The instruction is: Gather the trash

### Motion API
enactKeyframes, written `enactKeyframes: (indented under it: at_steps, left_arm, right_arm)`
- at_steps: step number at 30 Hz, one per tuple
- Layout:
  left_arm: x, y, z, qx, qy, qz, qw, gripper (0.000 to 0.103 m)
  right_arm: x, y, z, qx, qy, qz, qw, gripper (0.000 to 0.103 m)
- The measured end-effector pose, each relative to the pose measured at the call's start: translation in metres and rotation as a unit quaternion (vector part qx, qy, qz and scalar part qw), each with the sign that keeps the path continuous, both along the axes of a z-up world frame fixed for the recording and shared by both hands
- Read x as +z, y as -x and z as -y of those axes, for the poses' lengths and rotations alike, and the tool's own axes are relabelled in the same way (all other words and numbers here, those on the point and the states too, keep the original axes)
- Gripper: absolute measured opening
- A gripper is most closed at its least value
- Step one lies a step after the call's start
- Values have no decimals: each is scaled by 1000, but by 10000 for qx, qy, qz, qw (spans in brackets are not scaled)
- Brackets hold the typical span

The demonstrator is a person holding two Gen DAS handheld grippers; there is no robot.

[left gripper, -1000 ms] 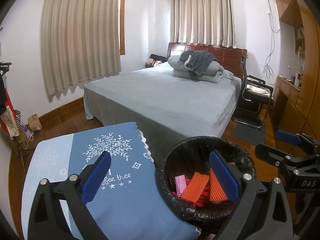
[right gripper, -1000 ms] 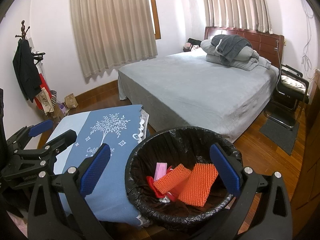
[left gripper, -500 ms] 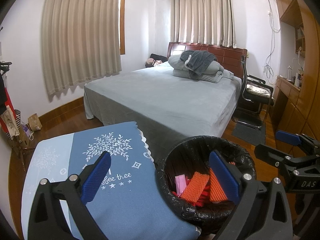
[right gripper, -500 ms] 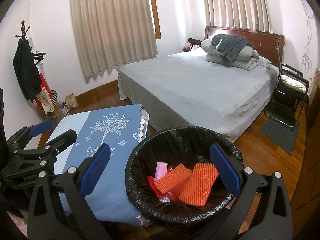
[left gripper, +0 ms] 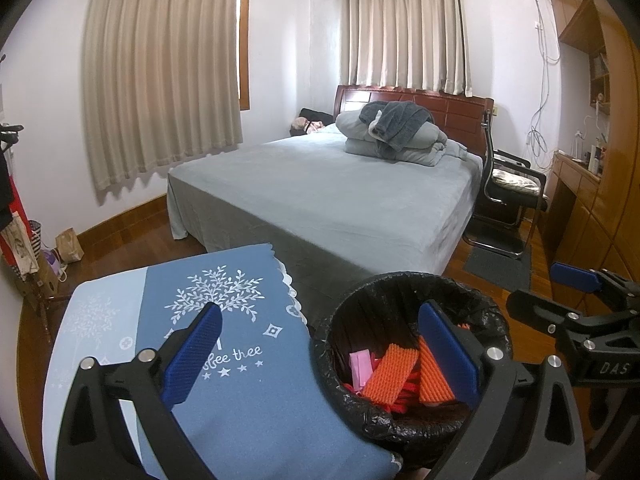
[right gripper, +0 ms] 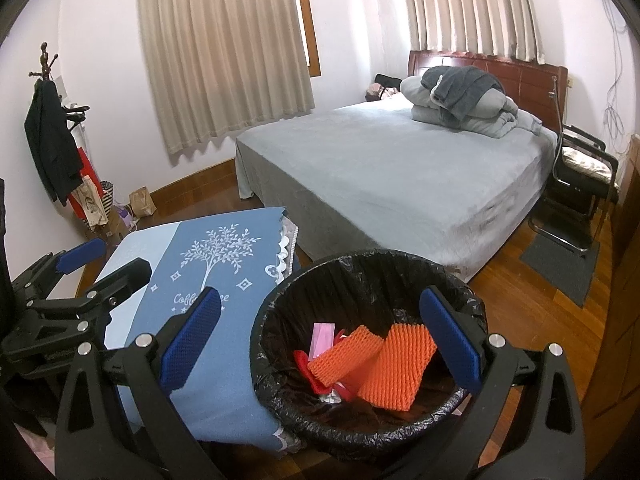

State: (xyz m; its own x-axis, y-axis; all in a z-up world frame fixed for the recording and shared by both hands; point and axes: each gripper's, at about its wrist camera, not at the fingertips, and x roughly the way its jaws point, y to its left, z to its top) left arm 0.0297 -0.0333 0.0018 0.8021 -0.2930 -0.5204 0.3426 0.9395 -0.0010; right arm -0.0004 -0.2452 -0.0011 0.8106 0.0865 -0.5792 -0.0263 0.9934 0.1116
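Observation:
A round bin lined with a black bag point(left gripper: 404, 292) point(right gripper: 360, 272) stands beside a small table. Inside lie orange foam nets point(left gripper: 390, 376) point(right gripper: 394, 368), a pink wrapper point(left gripper: 360, 366) point(right gripper: 322, 336) and red scraps point(right gripper: 310, 368). My left gripper point(left gripper: 320, 354) is open and empty, over the table edge and the bin's left side. My right gripper point(right gripper: 324, 340) is open and empty, above the bin's near rim. The right gripper also shows at the right edge of the left wrist view point(left gripper: 560, 292), and the left gripper at the left edge of the right wrist view point(right gripper: 100, 264).
The table carries a blue cloth with a white tree print point(left gripper: 224, 344) point(right gripper: 216, 264). Behind it stands a bed with grey covers point(left gripper: 340, 196) point(right gripper: 380, 168). A black chair point(left gripper: 508, 200) and wooden desk stand right. Bags and a coat rack point(right gripper: 52, 140) line the left wall.

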Motion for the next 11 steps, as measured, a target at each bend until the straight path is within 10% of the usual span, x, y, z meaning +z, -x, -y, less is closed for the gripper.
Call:
enactKeyframes:
  at_steps: [11]
  left_arm:
    - [-1,0,1,-1,-3,6,10000,97]
  right_arm:
    - [0,1,-1,3,0,-5,10000,97]
